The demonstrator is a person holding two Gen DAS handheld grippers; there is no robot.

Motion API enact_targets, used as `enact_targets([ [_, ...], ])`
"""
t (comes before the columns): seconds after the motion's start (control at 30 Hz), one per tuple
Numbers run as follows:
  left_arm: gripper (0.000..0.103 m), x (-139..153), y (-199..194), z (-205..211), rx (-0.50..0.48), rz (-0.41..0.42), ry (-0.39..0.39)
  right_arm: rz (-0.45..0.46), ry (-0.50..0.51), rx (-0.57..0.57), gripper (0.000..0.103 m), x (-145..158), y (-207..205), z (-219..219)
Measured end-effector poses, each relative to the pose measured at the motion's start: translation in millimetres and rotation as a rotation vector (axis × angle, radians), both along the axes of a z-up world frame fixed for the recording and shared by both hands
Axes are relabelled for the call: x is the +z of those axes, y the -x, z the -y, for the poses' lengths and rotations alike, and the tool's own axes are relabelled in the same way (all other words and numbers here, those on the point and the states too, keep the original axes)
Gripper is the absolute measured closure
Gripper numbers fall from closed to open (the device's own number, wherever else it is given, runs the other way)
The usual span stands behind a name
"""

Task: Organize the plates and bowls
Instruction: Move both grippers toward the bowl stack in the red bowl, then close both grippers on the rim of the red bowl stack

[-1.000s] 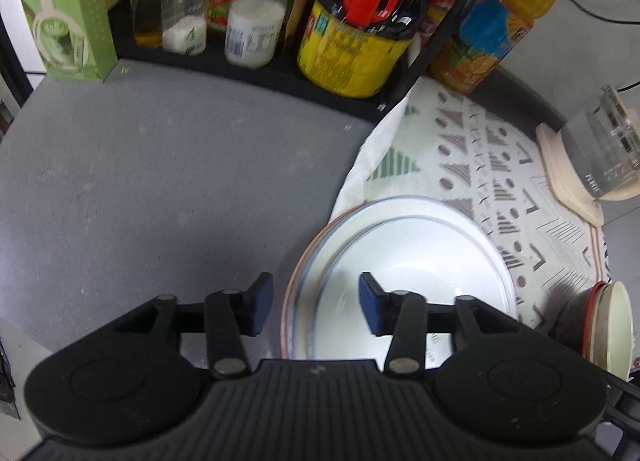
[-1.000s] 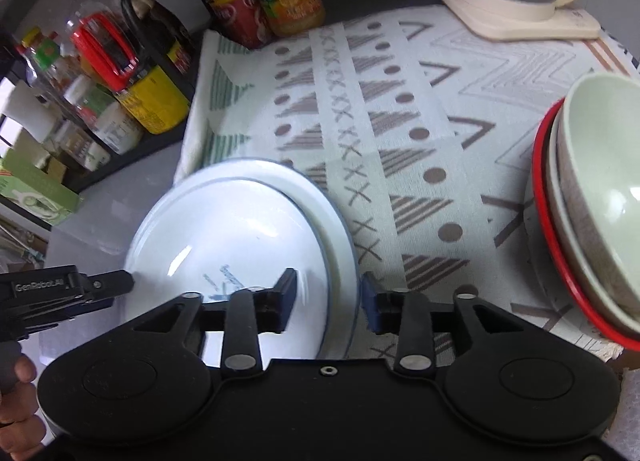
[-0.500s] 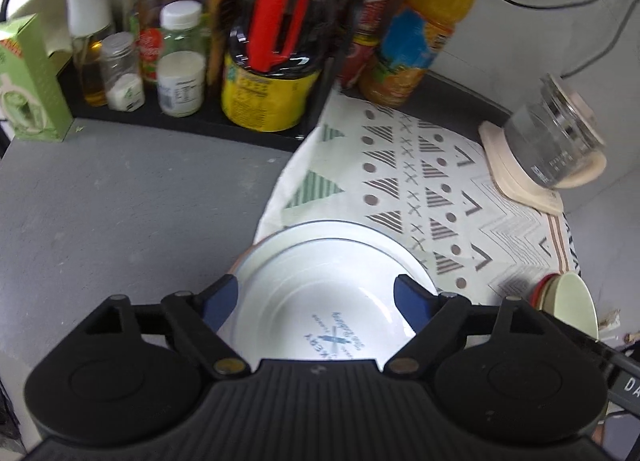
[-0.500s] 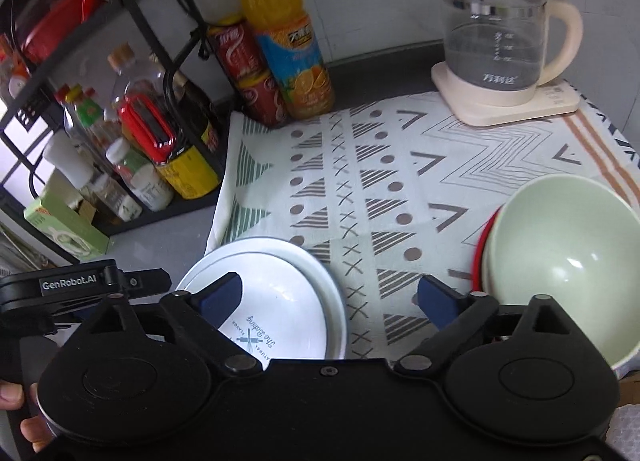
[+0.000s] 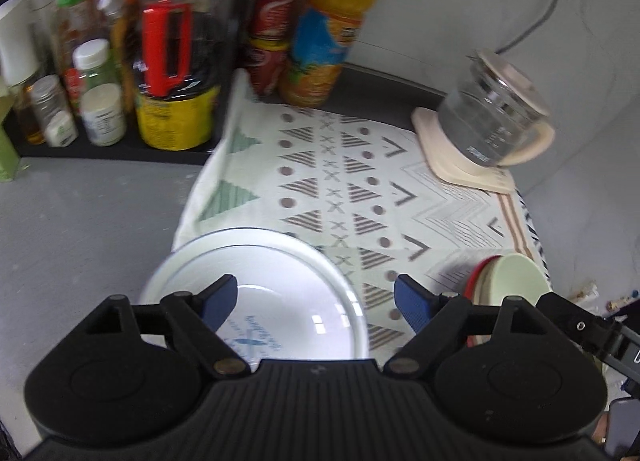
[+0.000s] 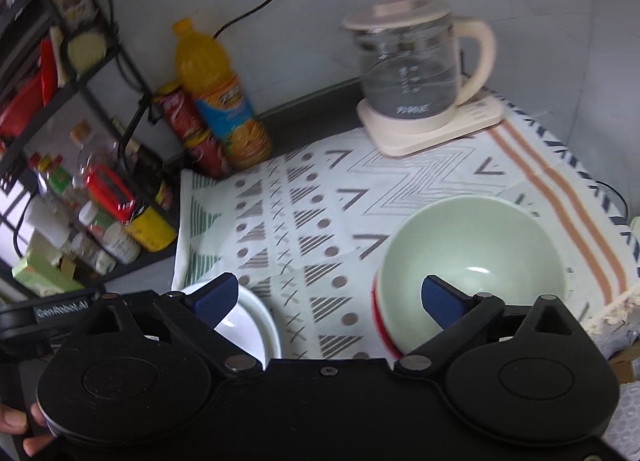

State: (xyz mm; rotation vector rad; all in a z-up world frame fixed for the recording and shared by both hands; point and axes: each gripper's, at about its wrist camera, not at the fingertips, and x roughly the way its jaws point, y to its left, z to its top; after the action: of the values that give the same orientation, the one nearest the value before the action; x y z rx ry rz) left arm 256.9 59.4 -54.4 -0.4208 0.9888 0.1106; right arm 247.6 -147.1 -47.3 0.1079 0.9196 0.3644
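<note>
Both grippers have pulled up and back since a second ago, jaws spread from half-closed to wide, and I see more cloth now. My left gripper (image 5: 316, 297) hangs open and empty above the white plate stack (image 5: 256, 281), which lies flat, mouth up, straddling the patterned cloth's (image 5: 340, 189) near-left edge and the grey counter (image 5: 80, 221). Its near rim is hidden under my gripper body. My right gripper (image 6: 330, 297) is equally wide, holding nothing, tilted down at the cloth. The green bowl (image 6: 472, 257) sits upright ahead-right of it, nested in a red-rimmed one (image 6: 380, 329) I can barely see. Bottles (image 5: 332, 29) and the glass kettle (image 6: 412, 69) are motion-blurred far ahead.
</note>
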Motion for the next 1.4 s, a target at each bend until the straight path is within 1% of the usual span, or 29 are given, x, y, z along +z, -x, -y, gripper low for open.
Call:
enact_targets([
  [0.2, 0.019, -1, -17, 31, -0.095, -0.001, 0.014, 0.022, 0.003, -0.085, 0.004, 6, 2, 31],
  [0.37, 0.019, -6, -33, 58, -0.178, -0.011, 0.016, 0.017, 0.015, -0.178, 0.004, 0, 2, 57],
  [0.47, 0.019, -11, -43, 73, -0.228, -0.031, 0.026, 0.013, 0.014, -0.238, 0.004, -5, 4, 74],
  [0.77, 0.019, -28, -68, 107, -0.327, -0.063, 0.042, -0.036, 0.003, -0.361, 0.005, -24, 9, 110],
  [0.87, 0.019, -35, -75, 115, -0.358, -0.077, 0.034, -0.068, -0.03, -0.401, 0.005, -30, 8, 119],
  [0.93, 0.019, -40, -80, 119, -0.373, -0.087, 0.031, -0.074, -0.024, -0.421, 0.005, -34, 8, 121],
  [1.0, 0.019, -47, -86, 123, -0.384, -0.106, 0.029, -0.078, -0.011, -0.439, 0.008, -38, 7, 123],
  [1.1, 0.021, -57, -92, 128, -0.41, -0.128, 0.011, -0.106, -0.021, -0.459, 0.014, -48, 4, 125],
  [1.17, 0.022, -65, -97, 130, -0.421, -0.149, 0.012, -0.126, -0.027, -0.474, 0.017, -56, 0, 126],
  [1.27, 0.023, -76, -102, 134, -0.433, -0.174, 0.013, -0.152, -0.036, -0.497, 0.018, -68, -5, 126],
  [1.33, 0.025, -81, -105, 136, -0.435, -0.186, 0.014, -0.165, -0.038, -0.511, 0.02, -75, -8, 125],
  [1.4, 0.03, -86, -108, 138, -0.436, -0.196, 0.018, -0.181, -0.045, -0.528, 0.023, -81, -10, 126],
])
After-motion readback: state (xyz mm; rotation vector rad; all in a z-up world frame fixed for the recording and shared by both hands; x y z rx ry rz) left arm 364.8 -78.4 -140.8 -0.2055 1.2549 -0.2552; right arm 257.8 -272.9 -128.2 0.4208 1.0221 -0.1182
